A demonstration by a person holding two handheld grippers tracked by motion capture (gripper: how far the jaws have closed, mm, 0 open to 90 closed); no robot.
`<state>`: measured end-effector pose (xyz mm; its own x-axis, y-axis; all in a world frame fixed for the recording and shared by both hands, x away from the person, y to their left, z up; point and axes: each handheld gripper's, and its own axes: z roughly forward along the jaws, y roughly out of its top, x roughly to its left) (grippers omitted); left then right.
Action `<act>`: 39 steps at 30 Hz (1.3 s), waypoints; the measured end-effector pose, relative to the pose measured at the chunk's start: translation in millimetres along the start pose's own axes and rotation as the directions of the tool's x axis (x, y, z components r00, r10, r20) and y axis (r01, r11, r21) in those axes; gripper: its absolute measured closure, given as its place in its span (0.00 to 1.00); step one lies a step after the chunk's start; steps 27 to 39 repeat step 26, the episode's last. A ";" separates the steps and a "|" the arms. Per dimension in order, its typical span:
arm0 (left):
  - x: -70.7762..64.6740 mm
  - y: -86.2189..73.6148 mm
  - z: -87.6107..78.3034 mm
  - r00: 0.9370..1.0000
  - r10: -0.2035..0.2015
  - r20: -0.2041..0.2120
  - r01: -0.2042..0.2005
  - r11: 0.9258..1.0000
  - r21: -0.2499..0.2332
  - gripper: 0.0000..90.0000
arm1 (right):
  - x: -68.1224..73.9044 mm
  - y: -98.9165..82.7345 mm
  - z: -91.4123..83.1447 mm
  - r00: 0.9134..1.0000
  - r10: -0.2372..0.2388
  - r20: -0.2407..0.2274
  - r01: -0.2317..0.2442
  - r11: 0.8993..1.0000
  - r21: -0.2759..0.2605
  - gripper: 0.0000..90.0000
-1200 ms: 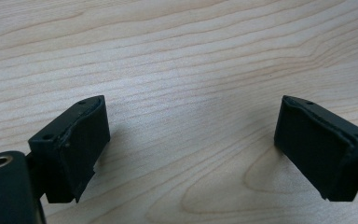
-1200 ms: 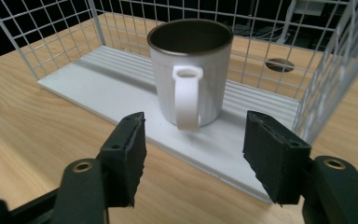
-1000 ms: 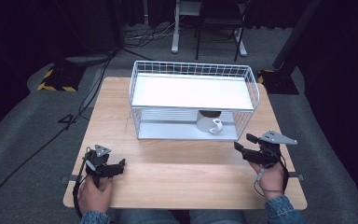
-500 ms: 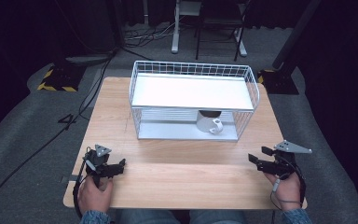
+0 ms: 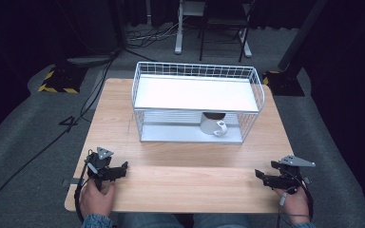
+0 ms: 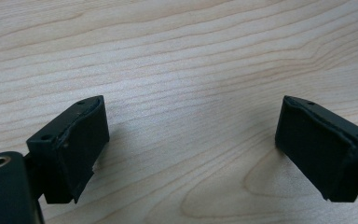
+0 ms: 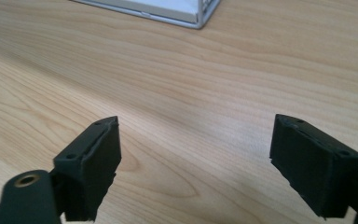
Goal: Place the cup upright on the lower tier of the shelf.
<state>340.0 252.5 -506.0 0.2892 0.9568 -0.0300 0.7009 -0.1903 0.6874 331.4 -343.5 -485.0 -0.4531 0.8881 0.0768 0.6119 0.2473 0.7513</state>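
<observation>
Left jaws: spread wide apart with nothing between them; in the left gripper view only bare wood grain lies in the gap
Right jaws: also spread wide and empty, bare wood between them in the right gripper view
Left gripper (image 5: 108,170): at about 8 o'clock on the desk, near the front edge, held by the left hand (image 5: 96,198), jaws pointing toward 3 o'clock
Right gripper (image 5: 266,178): at about 4 o'clock, near the front edge, held by the right hand (image 5: 295,203), jaws pointing toward 9 o'clock; a grey three-cornered plate sits on top
Desk (image 5: 180,183): light wood, bare between the two grippers
Wire rack (image 5: 197,102): white, two levels, standing toward 12 o'clock from the desk centre, well apart from both grippers; its upper shelf is a plain white panel
Rack corner (image 7: 200,18): a metal corner of the rack base shows at the top of the right gripper view
Mug (image 5: 214,125): white, on the lower level of the rack, toward its 3 o'clock half, handle turned toward 4 o'clock; its upper part is hidden under the upper shelf
Floor: grey carpet around the desk, cables trailing at 10 o'clock
</observation>
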 end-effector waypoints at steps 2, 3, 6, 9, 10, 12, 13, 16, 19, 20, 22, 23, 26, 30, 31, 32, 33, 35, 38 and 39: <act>0.0 0.0 0.0 1.000 0.000 0.000 0.000 1.000 0.000 0.11 | -0.9 -6.7 4.9 1.000 0.029 -0.008 -0.029 0.999 0.029 0.17; 0.0 0.0 0.0 1.000 0.000 0.000 0.000 1.000 0.000 0.11 | -0.9 -6.7 4.9 1.000 0.029 -0.008 -0.029 0.999 0.029 0.17; 0.0 0.0 0.0 1.000 0.000 0.000 0.000 1.000 0.000 0.11 | 0.1 -11.2 7.6 1.000 0.000 0.010 -0.001 0.999 0.041 0.16; 0.0 0.0 0.0 1.000 0.001 0.000 -0.001 1.000 0.000 0.11 | 1.4 -14.2 9.1 1.000 -0.018 0.021 0.018 0.999 0.043 0.15; 0.0 0.0 0.0 1.000 0.000 0.000 0.000 1.000 0.000 0.11 | 2.4 -15.0 9.6 0.999 -0.035 0.030 0.033 0.999 0.042 0.15; 0.0 0.0 0.0 1.000 0.000 0.000 0.000 1.000 0.000 0.11 | 5.2 -16.2 11.0 0.997 -0.069 0.040 0.067 0.997 0.047 0.11; -0.1 0.0 0.1 1.000 -0.001 0.001 0.001 1.000 0.000 0.11 | 6.1 -17.4 12.4 0.996 -0.080 0.044 0.078 0.996 0.042 0.06; 0.0 0.1 0.1 1.000 0.000 0.001 0.000 1.000 0.001 0.11 | 7.4 -17.3 13.8 0.996 -0.070 0.052 0.067 0.996 0.060 0.01; -0.1 0.1 0.1 1.000 0.000 0.001 0.000 1.000 0.001 0.11 | 7.5 -17.3 13.9 0.996 -0.070 0.051 0.067 0.996 0.061 0.01; -0.1 0.1 0.2 1.000 -0.001 0.000 0.001 1.000 0.001 0.11 | 7.6 -17.4 13.8 0.996 -0.070 0.052 0.067 0.996 0.061 0.01; -0.1 0.1 0.2 1.000 0.000 0.000 0.000 1.000 0.001 0.11 | 7.4 -17.6 13.8 0.996 -0.070 0.053 0.067 0.996 0.059 0.01; -0.1 0.2 0.2 1.000 0.000 0.000 0.000 1.000 0.001 0.11 | 7.3 -17.6 13.7 0.996 -0.068 0.055 0.065 0.996 0.059 0.01; -0.1 0.2 0.2 1.000 0.000 0.000 0.000 1.000 0.001 0.11 | 7.2 -17.7 13.7 0.996 -0.068 0.055 0.065 0.996 0.058 0.01; -0.1 0.2 0.2 1.000 0.000 0.000 0.000 1.000 0.001 0.11 | 7.2 -17.7 13.7 0.996 -0.068 0.055 0.065 0.996 0.058 0.01; -0.1 0.2 0.2 1.000 0.000 0.000 0.000 1.000 0.001 0.11 | 7.2 -17.7 13.7 0.996 -0.068 0.055 0.065 0.996 0.058 0.01; -0.1 0.2 0.2 1.000 0.000 0.000 0.000 1.000 0.001 0.11 | 7.2 -17.7 13.7 0.996 -0.068 0.055 0.065 0.996 0.058 0.01; -0.1 0.2 0.2 1.000 0.000 0.000 0.000 1.000 0.001 0.11 | 7.2 -17.7 13.7 0.996 -0.068 0.055 0.065 0.996 0.058 0.01; -0.1 0.2 0.2 1.000 0.000 0.000 0.000 1.000 0.001 0.11 | 7.2 -17.7 13.7 0.996 -0.068 0.055 0.065 0.996 0.058 0.01; -0.1 0.2 0.2 1.000 0.000 0.000 0.000 1.000 0.001 0.11 | 7.2 -17.7 13.7 0.996 -0.068 0.055 0.065 0.996 0.058 0.01; -0.1 0.2 0.2 1.000 0.000 0.000 0.000 1.000 0.001 0.11 | 7.2 -17.7 13.7 0.996 -0.068 0.055 0.065 0.996 0.058 0.01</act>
